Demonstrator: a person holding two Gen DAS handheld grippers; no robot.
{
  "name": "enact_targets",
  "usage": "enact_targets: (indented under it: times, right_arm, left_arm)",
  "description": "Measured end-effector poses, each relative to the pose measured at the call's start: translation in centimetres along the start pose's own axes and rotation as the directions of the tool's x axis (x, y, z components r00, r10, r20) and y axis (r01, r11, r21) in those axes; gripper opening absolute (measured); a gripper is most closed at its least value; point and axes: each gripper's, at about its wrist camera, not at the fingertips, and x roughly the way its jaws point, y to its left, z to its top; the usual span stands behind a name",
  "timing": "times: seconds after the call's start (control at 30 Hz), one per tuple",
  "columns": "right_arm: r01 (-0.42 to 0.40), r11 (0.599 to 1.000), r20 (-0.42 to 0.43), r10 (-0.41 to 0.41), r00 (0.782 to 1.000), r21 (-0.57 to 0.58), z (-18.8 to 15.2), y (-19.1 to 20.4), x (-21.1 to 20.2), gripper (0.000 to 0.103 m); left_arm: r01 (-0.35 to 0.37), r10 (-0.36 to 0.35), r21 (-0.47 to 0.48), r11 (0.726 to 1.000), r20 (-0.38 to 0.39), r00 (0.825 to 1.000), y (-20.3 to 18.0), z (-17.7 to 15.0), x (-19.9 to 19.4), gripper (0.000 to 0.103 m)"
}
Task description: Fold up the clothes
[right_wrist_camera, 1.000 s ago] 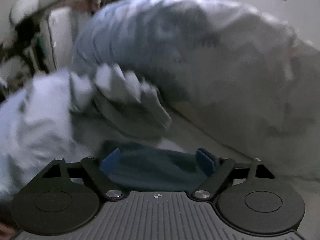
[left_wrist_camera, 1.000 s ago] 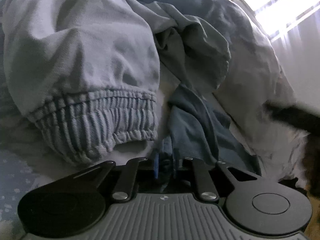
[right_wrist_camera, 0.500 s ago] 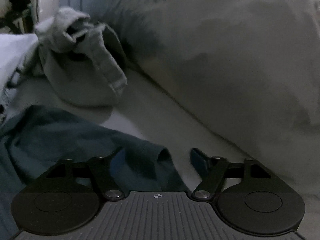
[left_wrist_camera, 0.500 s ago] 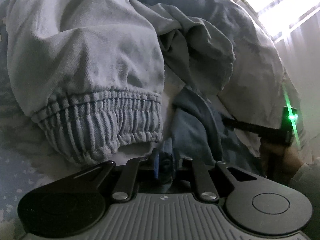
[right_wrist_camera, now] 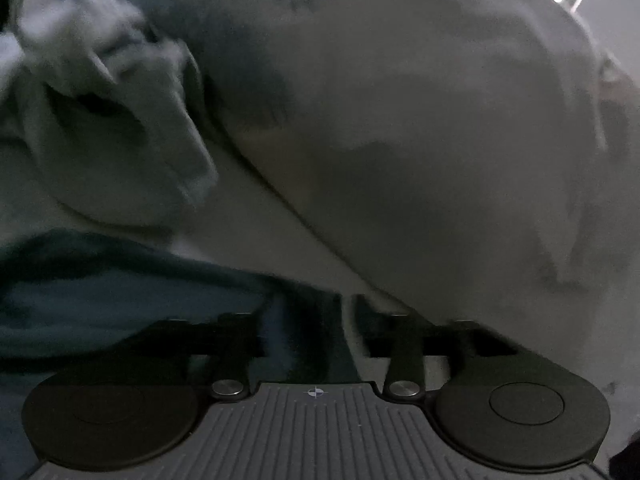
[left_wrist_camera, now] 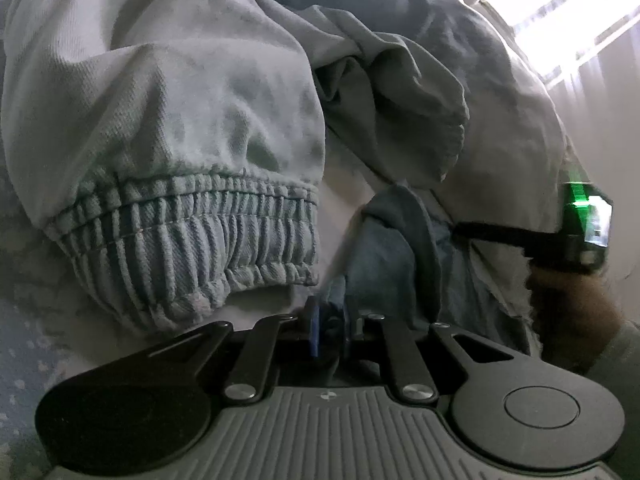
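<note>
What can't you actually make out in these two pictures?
- Left wrist view: blue garment, shape hidden under pale trousers.
- Right wrist view: motion blur; right gripper on the blue cloth, grip unclear.
- Both views: the surface beneath is mostly covered by bedding.

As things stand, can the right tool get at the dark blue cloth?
Probably yes. The right tool is opening, and the edge of the dark blue cloth already lies between its fingers with nothing over it. The frame is blurred, so contact is unclear.
</note>
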Motion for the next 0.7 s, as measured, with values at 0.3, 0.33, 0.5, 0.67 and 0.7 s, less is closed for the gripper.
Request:
enact_targets:
  times: [0.3,0.33,0.5,0.67,0.7]
  right_arm:
    - [-0.448,0.881,0.044,0.447,0.894,0.151,2.0,5.5,-6.5,0.053]
    - [-0.461,0.874,0.018,0.464,0.886,0.157,2.5,6.6,-6.1,0.052]
    - [-0.455,0.881,-0.121,0.469,0.875,0.125,2.4,9.0,-3.6,0.002]
    - [-0.364,0.922,-0.057,0.374,0.926,0.134,2.6,6.3,-3.7,0.003]
    - [-0.351,0.925,-0.056,0.362,0.931,0.148,2.5,5.9,-3.6,0.005]
  left_arm:
    - [0.011,-0.011,-0.013,1.000,0.015,1.000,-0.4,-0.1,0.1,0.023]
    - [0.010,-0.010,-0.014,1.000,0.015,1.000,-0.4,-0.1,0.1,0.023]
    - [0.018,-0.018,-0.021,1.000,0.012,1.000,-0.2,0.0,0.2,0.013]
    - [0.018,-0.018,-0.018,1.000,0.003,1.000,0.0,0.1,0.2,0.012]
    - [0.018,-0.018,-0.025,1.000,0.001,1.000,0.0,0.1,0.2,0.012]
